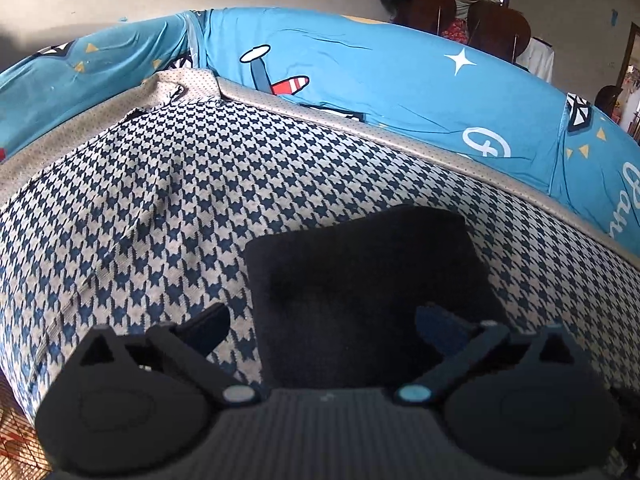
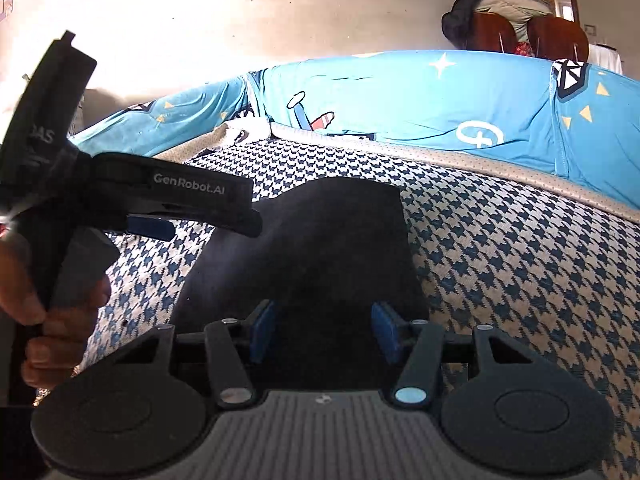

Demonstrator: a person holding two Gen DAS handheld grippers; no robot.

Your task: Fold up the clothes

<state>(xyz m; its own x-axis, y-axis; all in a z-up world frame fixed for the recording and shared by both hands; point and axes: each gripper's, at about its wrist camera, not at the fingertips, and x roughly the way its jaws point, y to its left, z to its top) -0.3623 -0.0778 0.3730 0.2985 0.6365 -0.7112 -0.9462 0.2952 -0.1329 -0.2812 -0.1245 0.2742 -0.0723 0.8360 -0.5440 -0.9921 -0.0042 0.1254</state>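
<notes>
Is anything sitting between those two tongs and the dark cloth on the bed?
Nothing visible. The dark folded cloth lies directly before the open right tongs and open left tongs, with only houndstooth bedding around it.

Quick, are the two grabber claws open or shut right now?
Left gripper: open above the folded black cloth, holding nothing.
Right gripper: open, holding nothing.
</notes>
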